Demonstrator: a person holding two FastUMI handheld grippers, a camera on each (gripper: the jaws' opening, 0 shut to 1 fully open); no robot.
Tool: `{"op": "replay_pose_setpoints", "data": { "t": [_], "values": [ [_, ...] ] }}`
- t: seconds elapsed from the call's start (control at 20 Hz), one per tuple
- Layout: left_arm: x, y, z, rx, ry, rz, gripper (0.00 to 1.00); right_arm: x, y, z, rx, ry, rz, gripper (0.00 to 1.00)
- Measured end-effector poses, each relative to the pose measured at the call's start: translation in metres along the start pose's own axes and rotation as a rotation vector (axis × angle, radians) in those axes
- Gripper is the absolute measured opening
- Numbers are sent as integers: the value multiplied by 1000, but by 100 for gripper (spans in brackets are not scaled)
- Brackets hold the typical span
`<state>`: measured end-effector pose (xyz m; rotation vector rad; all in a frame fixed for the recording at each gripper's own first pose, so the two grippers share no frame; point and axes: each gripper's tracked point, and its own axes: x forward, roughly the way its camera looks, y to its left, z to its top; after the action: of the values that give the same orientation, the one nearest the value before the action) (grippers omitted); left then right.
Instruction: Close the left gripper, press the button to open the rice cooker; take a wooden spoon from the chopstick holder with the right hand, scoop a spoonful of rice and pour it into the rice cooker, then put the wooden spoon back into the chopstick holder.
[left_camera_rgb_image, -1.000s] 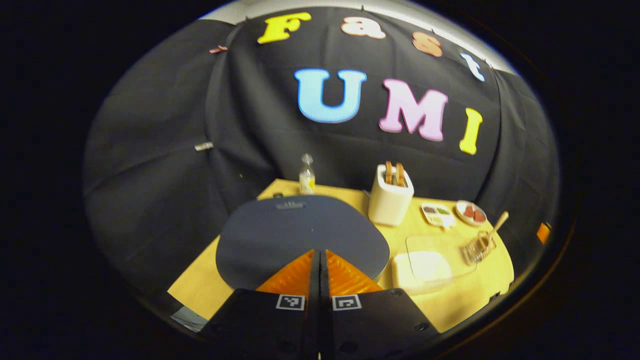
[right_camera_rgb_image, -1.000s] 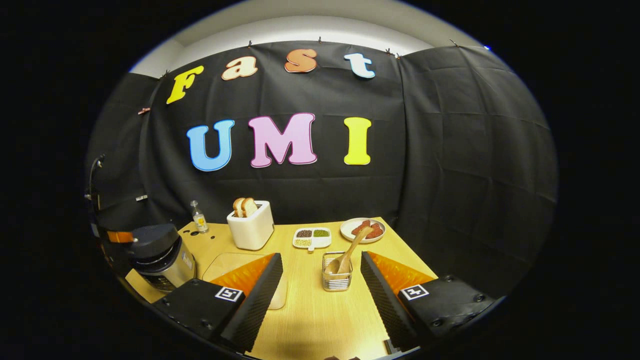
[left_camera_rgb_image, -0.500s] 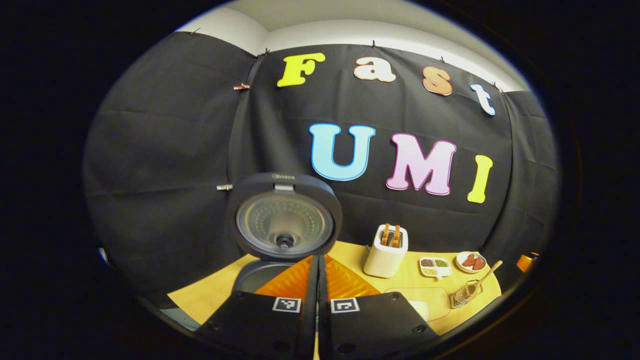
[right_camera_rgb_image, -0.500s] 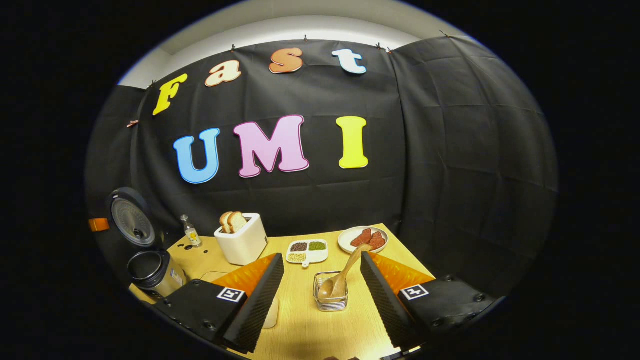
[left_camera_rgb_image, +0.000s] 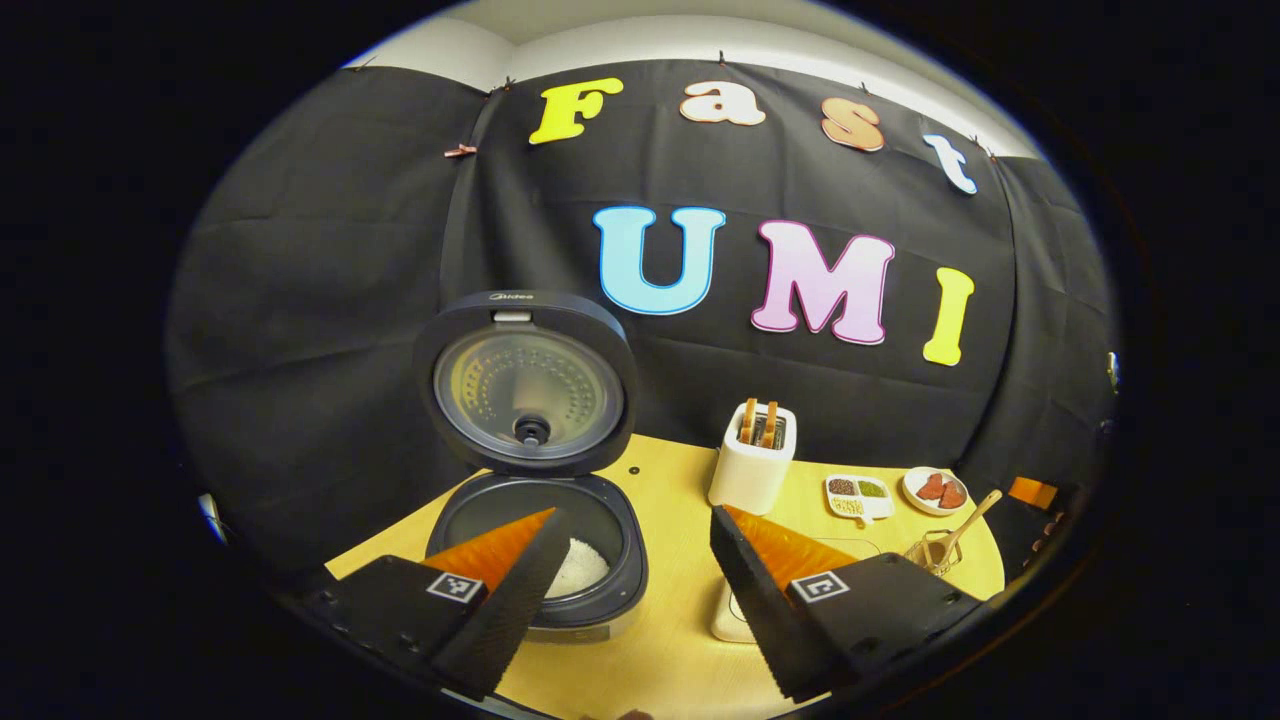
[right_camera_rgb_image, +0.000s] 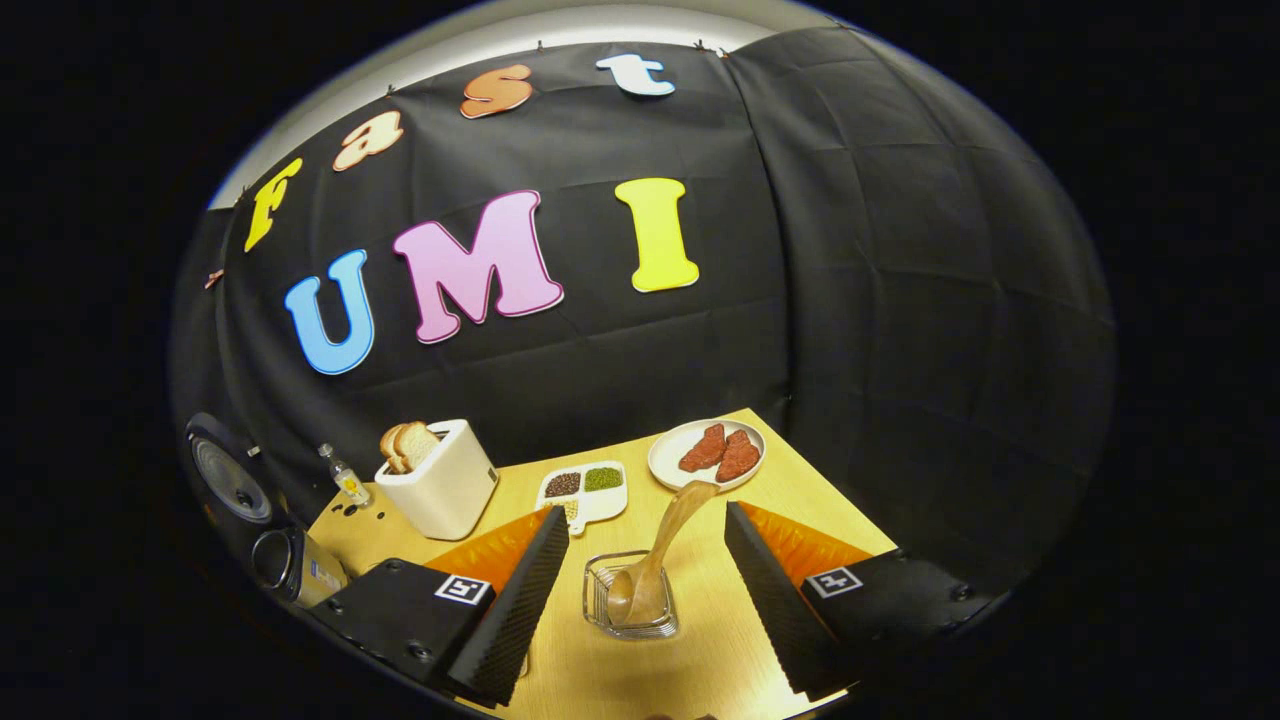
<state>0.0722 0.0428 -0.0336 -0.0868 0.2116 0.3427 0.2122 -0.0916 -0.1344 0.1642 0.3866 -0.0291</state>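
Here the wooden spoon (right_camera_rgb_image: 655, 560) stands between the right gripper's (right_camera_rgb_image: 647, 555) spread fingers, untouched.

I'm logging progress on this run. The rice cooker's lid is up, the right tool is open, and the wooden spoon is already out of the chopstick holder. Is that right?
Not quite. The wooden spoon still stands in the chopstick holder, untouched, as the right gripper view shows; the right tool is open with the holder between its fingers. The rice cooker lid is indeed up.
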Motion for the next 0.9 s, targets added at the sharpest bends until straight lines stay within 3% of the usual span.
{"op": "replay_pose_setpoints", "data": {
  "t": [0.45, 0.75, 0.85, 0.9],
  "values": [
    [-5, -31, -34, 63, 98, 59, 96, 82, -13, -38, 114, 138, -17, 98],
    [-13, -51, -61, 49, 166, 82, 96, 119, -25, -68, 226, 245, -4, 96],
    [-12, -62, -70, 40, 188, 78, 96, 126, -25, -70, 269, 263, 9, 87],
    [-13, -69, -70, 35, 192, 70, 96, 128, -24, -72, 297, 277, 16, 60]
  ]
}}
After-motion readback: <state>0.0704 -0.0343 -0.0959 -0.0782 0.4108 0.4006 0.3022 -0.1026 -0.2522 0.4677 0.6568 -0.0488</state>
